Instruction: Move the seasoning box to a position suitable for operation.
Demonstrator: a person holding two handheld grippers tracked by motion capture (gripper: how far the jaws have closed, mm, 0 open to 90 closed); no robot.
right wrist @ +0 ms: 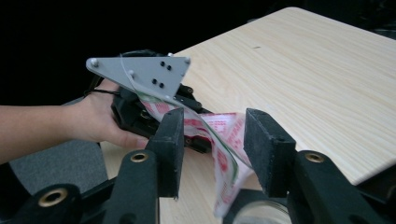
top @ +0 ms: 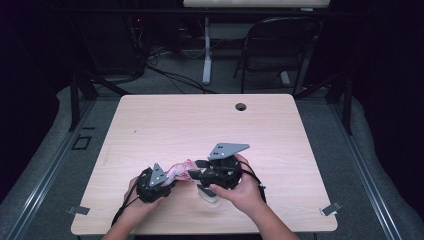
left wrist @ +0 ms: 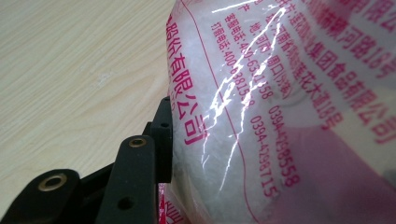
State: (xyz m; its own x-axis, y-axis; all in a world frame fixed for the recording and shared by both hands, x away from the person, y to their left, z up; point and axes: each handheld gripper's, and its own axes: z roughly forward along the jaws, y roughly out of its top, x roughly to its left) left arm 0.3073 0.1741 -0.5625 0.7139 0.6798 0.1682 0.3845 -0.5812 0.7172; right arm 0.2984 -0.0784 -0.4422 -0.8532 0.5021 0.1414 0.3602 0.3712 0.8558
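Closest to my right gripper's camera, two black fingers (right wrist: 170, 140) stand apart with the loose end of a thin plastic bag printed in red and green (right wrist: 224, 158) hanging between them; neither pad presses on it, and a clear glass jar rim (right wrist: 259, 217) sits just below. My right gripper (top: 192, 174) is therefore open around the bag's end. My left gripper (top: 167, 179) has the other end of that bag: in its own view one black finger (left wrist: 163, 135) lies flat against the clear film with red lettering (left wrist: 261, 107), white grains showing inside, and the opposite finger is hidden behind the bag. From above, the bag (top: 180, 168) stretches between both grippers, raised over the near middle of the pale wooden surface (top: 200, 125).
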